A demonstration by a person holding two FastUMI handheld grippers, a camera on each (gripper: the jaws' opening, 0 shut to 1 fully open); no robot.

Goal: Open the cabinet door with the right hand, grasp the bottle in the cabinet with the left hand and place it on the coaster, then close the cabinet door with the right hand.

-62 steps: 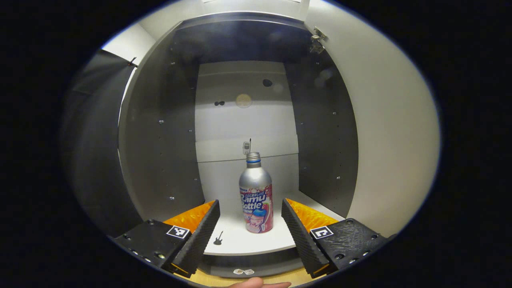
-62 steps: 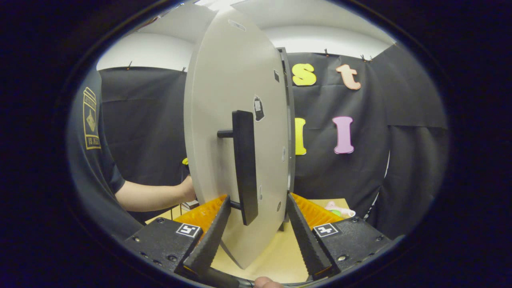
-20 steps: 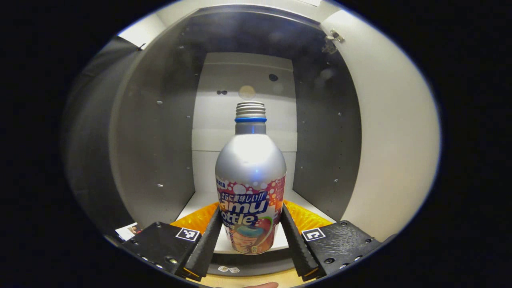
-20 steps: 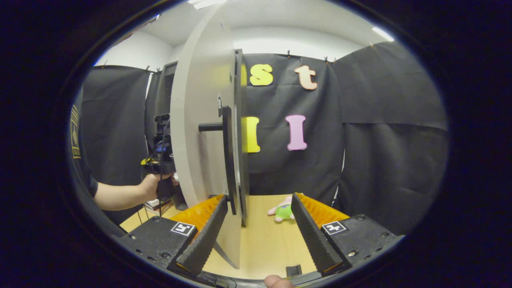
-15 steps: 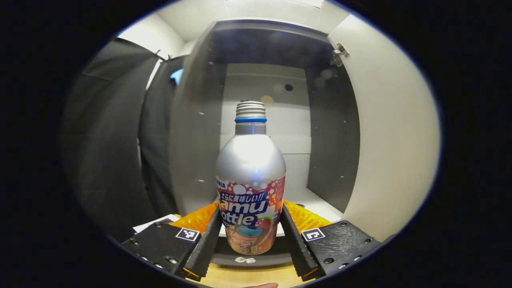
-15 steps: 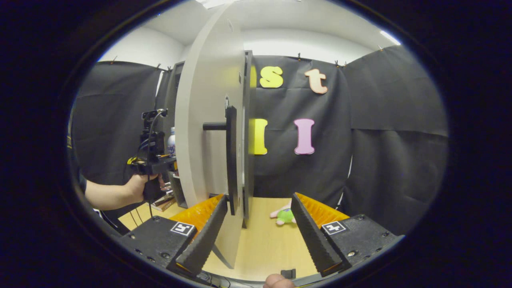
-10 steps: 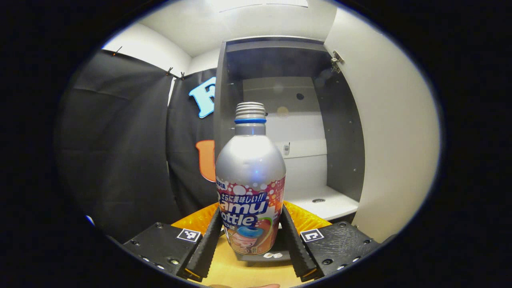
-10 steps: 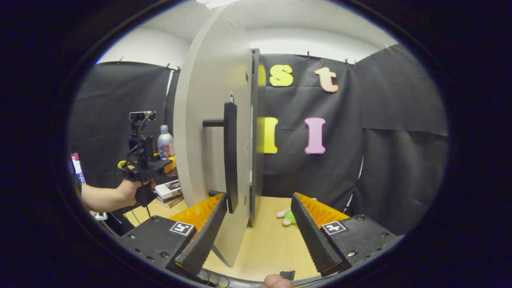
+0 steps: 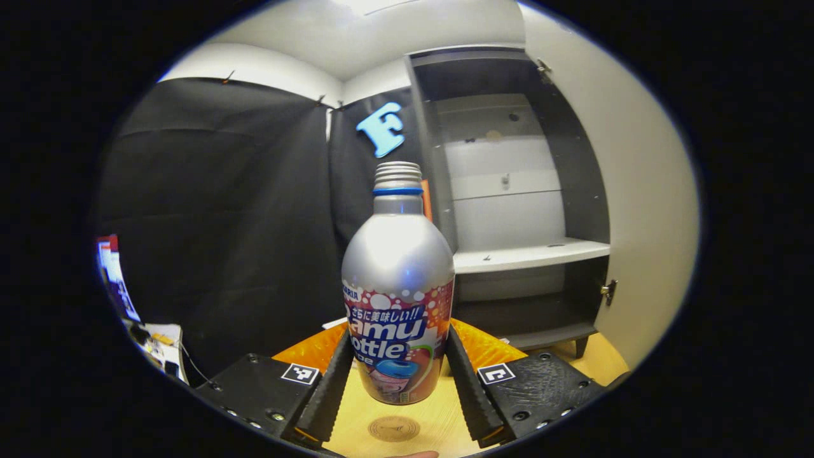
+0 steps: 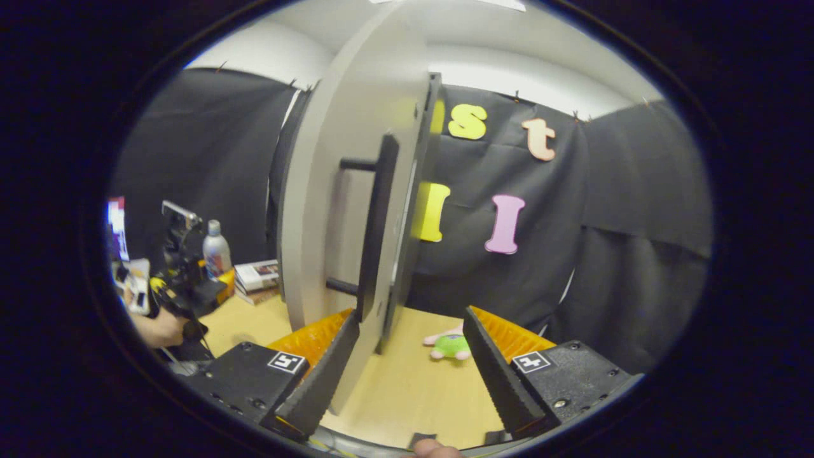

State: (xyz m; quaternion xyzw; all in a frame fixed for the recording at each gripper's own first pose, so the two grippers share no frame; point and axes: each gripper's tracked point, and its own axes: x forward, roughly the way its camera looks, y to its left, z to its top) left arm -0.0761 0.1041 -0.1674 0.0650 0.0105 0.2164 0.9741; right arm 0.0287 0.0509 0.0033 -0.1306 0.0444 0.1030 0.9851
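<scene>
— Right, status of the left gripper [image 9: 399,375]?
— Closed onto the bottle [image 9: 399,299]; both fingers are pressed against the label, one per side. Bottle is held upright, off the table [image 9: 591,359], cap at top w/ a blue ring under it.
— And the coaster [image 9: 393,428]?
— Seen in the left gripper view directly below the bottle's base, flat on the wood table. A gap is visible between base and coaster, so no contact.
— Cabinet [image 9: 509,191]?
— Stands open behind and to the right of the bottle. A white shelf [image 9: 528,256] is seen inside. The cabinet door [image 9: 636,210] is swung out along the right edge of that view.
— Right gripper [image 10: 407,366]?
— Fingers are spread wide, nothing gripped. In the right gripper view the door [image 10: 346,210] is seen nearly edge-on just ahead, its dark bar handle [image 10: 375,229] above the left finger. Whether that finger touches the door can't be told.
— Anything else?
— In that same view the bottle [image 10: 216,249] is seen far left, held up by the other gripper [image 10: 181,280] and a hand [image 10: 159,327]. Books [image 10: 257,280] are stacked near the door's base, and a pink-green plush toy [image 10: 448,345] lies on the table btw the fingers.
</scene>
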